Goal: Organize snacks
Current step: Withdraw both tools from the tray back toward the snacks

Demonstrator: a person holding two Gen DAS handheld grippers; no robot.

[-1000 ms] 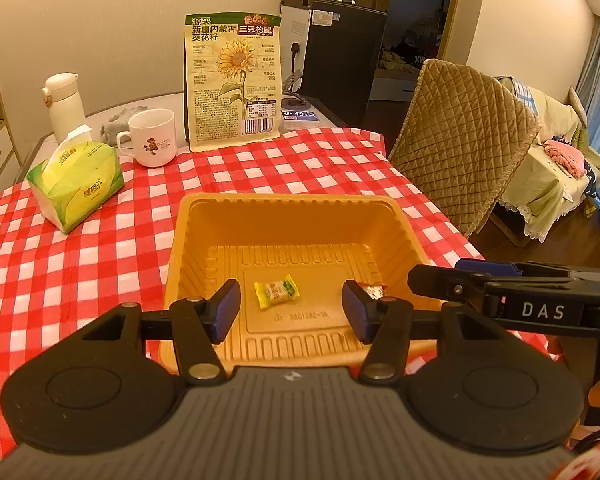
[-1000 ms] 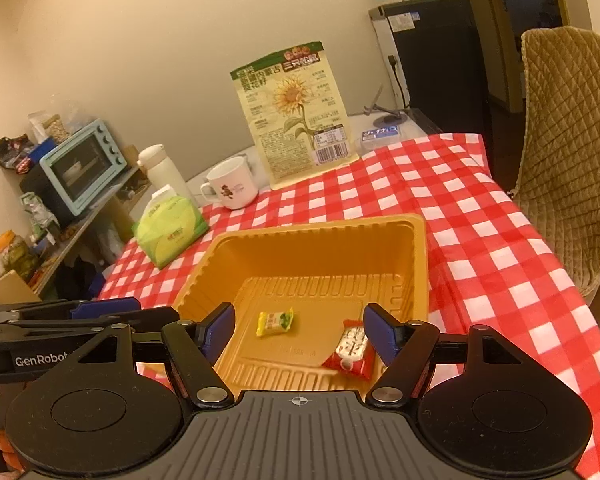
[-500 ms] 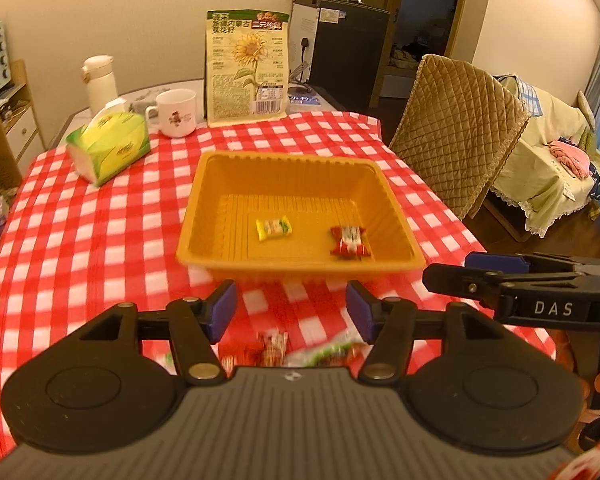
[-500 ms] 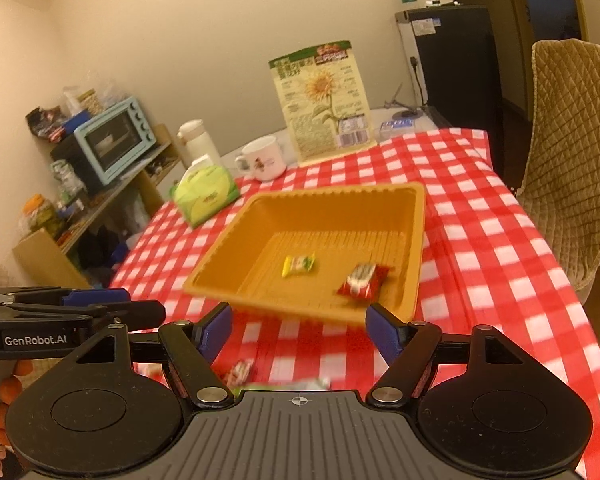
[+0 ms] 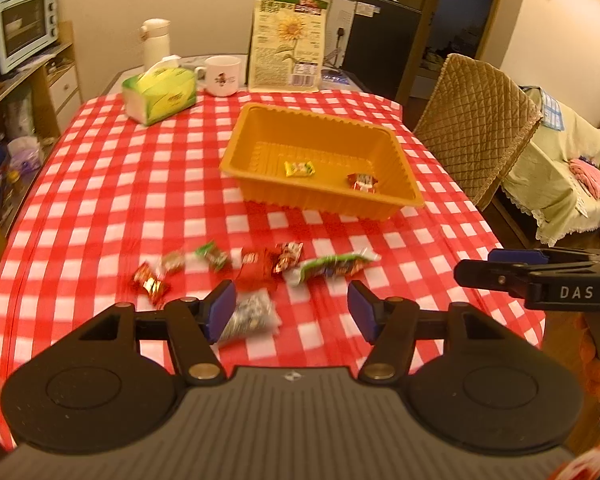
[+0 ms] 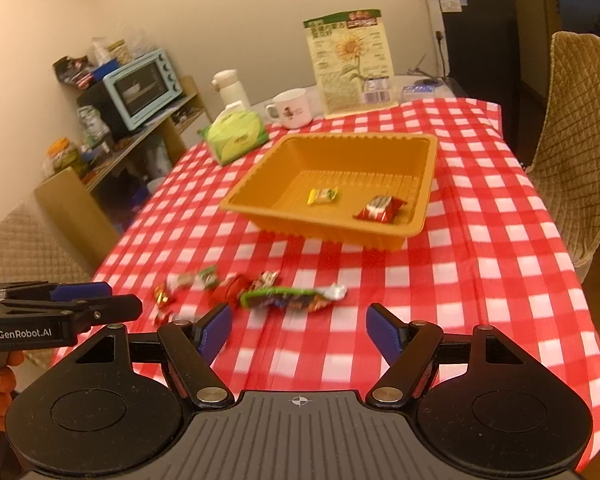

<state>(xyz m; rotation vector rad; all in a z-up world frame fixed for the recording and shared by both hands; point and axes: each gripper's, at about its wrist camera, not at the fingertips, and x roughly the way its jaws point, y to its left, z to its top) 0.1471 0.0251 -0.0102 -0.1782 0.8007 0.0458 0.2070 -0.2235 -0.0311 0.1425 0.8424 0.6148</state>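
A: Just ahead of the left gripper (image 5: 292,312), what lies on the cloth (image 5: 100,200)?
B: A loose row of snacks (image 5: 256,268), one clear packet (image 5: 250,316) beside its left pad. Its jaws stand apart, nothing between them.
A: And the right gripper (image 6: 298,330)?
B: Spread wide, empty, the long green packet (image 6: 292,298) just beyond its tips.
A: Farther out?
B: The tray (image 5: 260,194), well past the row, holding a yellow candy (image 5: 299,168) and a red one (image 5: 362,182).
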